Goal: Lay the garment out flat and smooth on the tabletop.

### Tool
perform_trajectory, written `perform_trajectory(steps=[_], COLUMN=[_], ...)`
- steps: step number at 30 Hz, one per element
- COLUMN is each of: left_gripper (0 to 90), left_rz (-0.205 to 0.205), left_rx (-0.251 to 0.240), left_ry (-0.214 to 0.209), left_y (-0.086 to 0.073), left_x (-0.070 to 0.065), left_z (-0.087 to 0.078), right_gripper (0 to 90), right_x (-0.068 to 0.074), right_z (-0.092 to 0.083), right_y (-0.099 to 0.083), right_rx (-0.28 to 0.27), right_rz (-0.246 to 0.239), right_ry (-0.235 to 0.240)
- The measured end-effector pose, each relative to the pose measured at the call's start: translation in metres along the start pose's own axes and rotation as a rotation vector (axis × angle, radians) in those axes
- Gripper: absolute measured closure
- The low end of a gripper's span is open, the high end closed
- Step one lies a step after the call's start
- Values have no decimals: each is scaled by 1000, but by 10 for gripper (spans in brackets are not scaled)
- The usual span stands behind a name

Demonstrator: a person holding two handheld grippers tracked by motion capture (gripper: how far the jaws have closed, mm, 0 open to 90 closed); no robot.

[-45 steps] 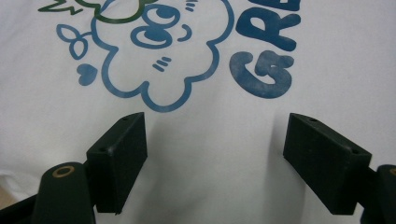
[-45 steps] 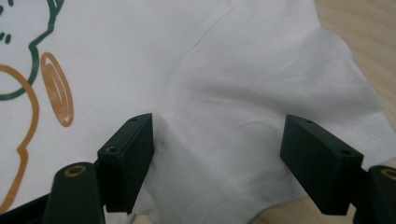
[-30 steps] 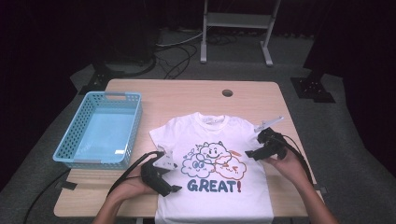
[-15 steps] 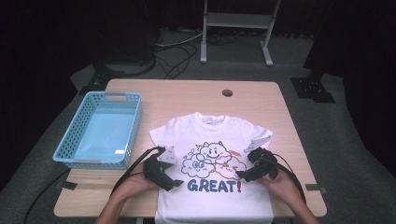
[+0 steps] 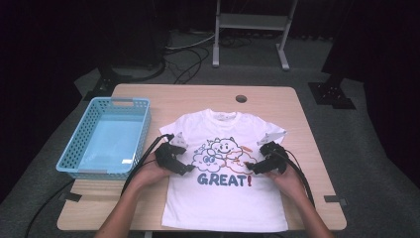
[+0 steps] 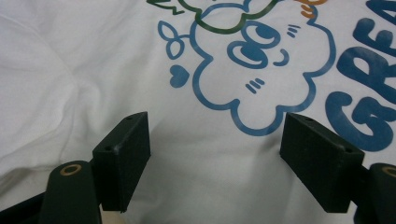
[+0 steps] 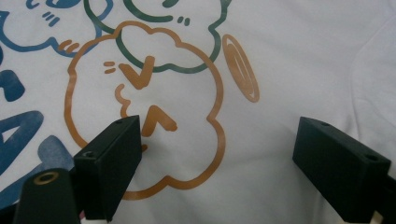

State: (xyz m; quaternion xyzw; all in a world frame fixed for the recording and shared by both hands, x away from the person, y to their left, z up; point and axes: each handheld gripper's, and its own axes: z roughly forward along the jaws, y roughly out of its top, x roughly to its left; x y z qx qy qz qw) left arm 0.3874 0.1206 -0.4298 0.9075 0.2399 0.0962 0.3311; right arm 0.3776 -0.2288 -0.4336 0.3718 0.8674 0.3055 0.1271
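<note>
A white T-shirt (image 5: 223, 203) with cartoon clouds and the word GREAT! lies flat, front up, on the wooden table (image 5: 198, 99). My left gripper (image 5: 184, 167) rests low over its left side beside the blue cloud. In the left gripper view its jaws (image 6: 215, 135) stand wide, having just closed a little, with only flat cloth (image 6: 70, 56) under them. My right gripper (image 5: 252, 167) is over the orange cloud. Its jaws (image 7: 217, 135) have just been opening and hold nothing; the shirt (image 7: 303, 60) lies beneath.
A blue plastic basket (image 5: 79, 163) stands on the table's left side. A round hole (image 5: 241, 98) sits near the far edge. Cables trail from both grippers toward the near edge. A metal stand (image 5: 252, 25) is on the floor beyond the table.
My right gripper has come in from the shirt's right sleeve to the orange cloud. My left gripper has slid away from the person along the shirt's left side.
</note>
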Motion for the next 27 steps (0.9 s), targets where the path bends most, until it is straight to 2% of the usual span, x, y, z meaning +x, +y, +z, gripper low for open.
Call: perform_trajectory(steps=[1, 3, 5, 7, 9, 12, 14, 18, 23, 27], left_gripper=[218, 202, 196, 195, 184, 183, 183, 183, 183, 182], left_rz=[-19, -68, -56, -59, -67, -77, -83, -88, -123, -150], left_rx=[-1, -12, -29, -50, -71, -103, -122, -156, -203, -241], left_ry=[5, -14, 13, 23, 53, 77, 79, 122, 149, 175], left_y=[0, -3, -10, -16, -20, -28, -35, -53, -74, -88], left_x=[1, 1, -7, -16, -25, -39, -48, -65, -76, -85], left_z=[0, -3, -10, -19, -28, -41, -50, -67, -87, -98], right_gripper=[149, 151, 151, 151, 150, 150, 150, 150, 149, 147], right_x=[-2, -7, -10, -9, -9, -7, -6, -2, 5, 11], right_z=[0, -3, -13, -26, -38, -54, -65, -85, -105, -118], right_y=[1, -3, -11, -21, -33, -55, -70, -101, -134, -151], right_rx=[-2, -10, -16, -43, -58, -80, -99, -135, -160, -205], right_rz=[7, 43, 75, 71, 82, 103, 115, 139, 182, 208], right_ry=[-5, -4, 11, -15, -22, -25, -29, -43, -54, -61])
